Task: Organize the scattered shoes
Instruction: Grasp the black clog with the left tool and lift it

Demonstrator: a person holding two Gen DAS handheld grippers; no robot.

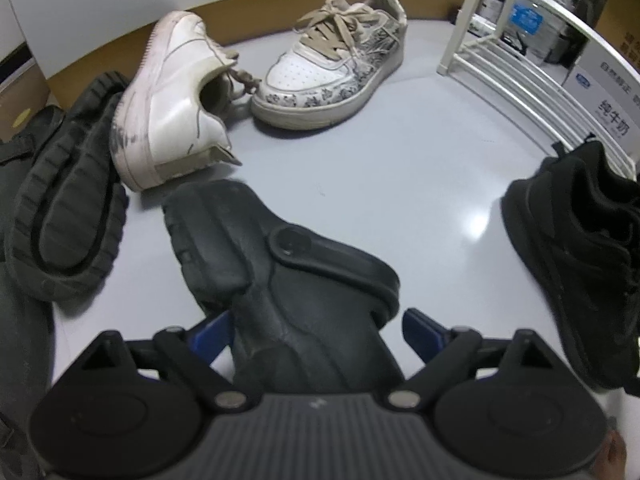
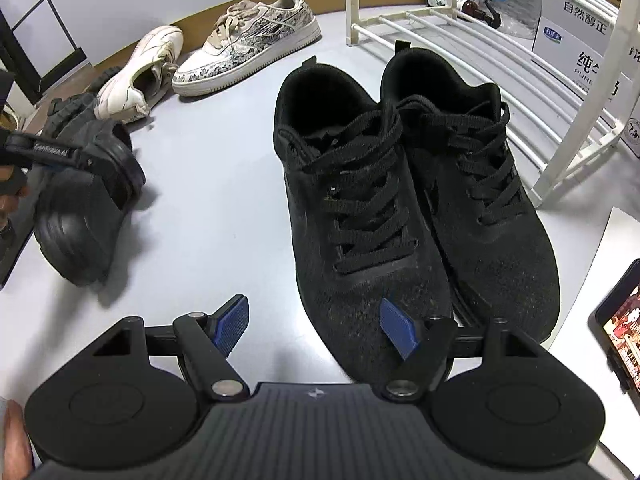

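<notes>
Dark clog (image 1: 280,280) sits right between my left claw's (image 1: 316,332) blue pads (image 1: 420,330), tipped on its side on the grey table (image 1: 400,184); jaws wide, straddling it; left-side pad looks against the rubber, other pad stands off with a gap, so no real grip that I can confirm. I judge it light, thick rubbery foam, a bit springy, matte so not slippery; best hold is across the body below the heel strap, not the strap itself, which would swivel. Its mate (image 1: 68,208) lies sole-up off to the claw's left; beyond that a white sneaker (image 1: 172,100) on its side, and a printed sneaker (image 1: 332,68) upright further ahead.

Right claw (image 2: 316,330) open, nothing held; one pad hovers over the toe of the near black lace-up (image 2: 356,216), other pad over bare table. Second black lace-up (image 2: 476,184) touches it on the claw's right, paired, toes toward me; knit uppers look soft and would squash, so grab at the heel collar or sole edge. White rack (image 2: 480,40) ahead-right of them.
</notes>
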